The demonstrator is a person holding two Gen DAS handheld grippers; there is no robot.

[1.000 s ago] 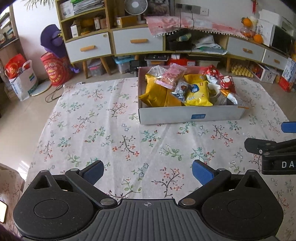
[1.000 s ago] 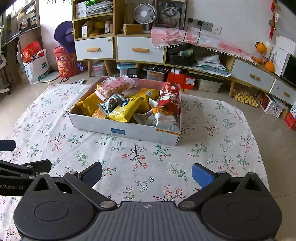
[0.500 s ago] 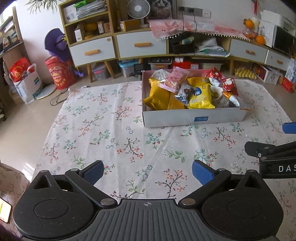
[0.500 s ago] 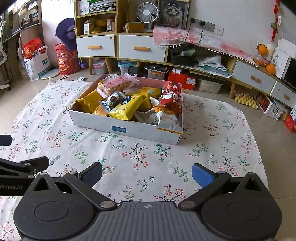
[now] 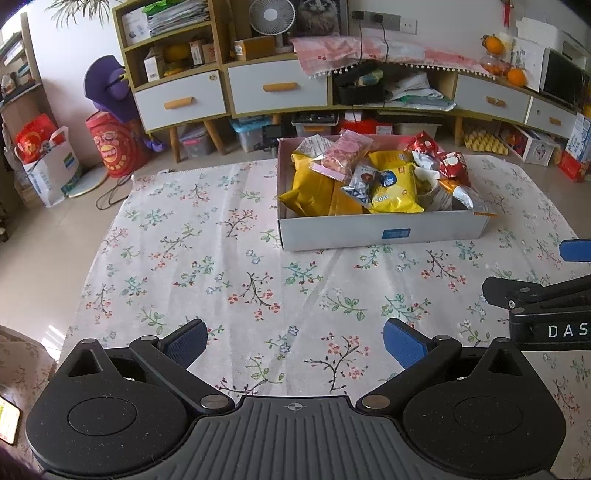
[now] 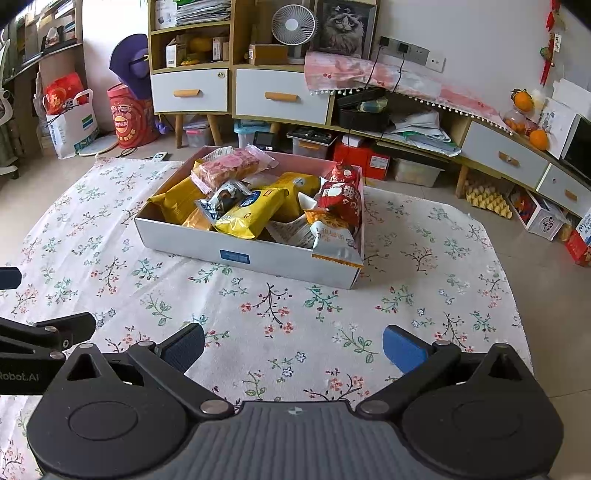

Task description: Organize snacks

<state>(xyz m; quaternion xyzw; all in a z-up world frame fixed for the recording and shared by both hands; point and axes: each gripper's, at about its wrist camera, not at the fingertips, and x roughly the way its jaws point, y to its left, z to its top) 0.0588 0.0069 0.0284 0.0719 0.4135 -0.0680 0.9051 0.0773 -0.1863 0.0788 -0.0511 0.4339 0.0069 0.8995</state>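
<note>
A shallow white cardboard box point(image 5: 384, 230) point(image 6: 243, 254) sits on a floral cloth and holds several snack bags piled together: yellow bags point(image 5: 391, 184) point(image 6: 251, 212), a pink pack point(image 5: 345, 155) point(image 6: 229, 170) and red bags point(image 5: 452, 164) point(image 6: 341, 197). My left gripper point(image 5: 293, 341) hovers open over the cloth, well short of the box and to its left, with nothing between its fingers. My right gripper point(image 6: 293, 349) is also open and empty, in front of the box's near right corner. Each gripper shows at the edge of the other's view.
The floral cloth point(image 5: 207, 266) point(image 6: 424, 295) covers the floor around the box. Behind stand low cabinets with drawers point(image 5: 277, 86) point(image 6: 282, 96), a white fan point(image 6: 293, 26), a red drum point(image 5: 110, 144) and bags point(image 5: 48, 166) at the left, plus storage bins under the shelves.
Both grippers have drawn back and risen slightly, so the box looks a little farther away and more of the room shows. The fingers stay open and the snacks have not moved.
</note>
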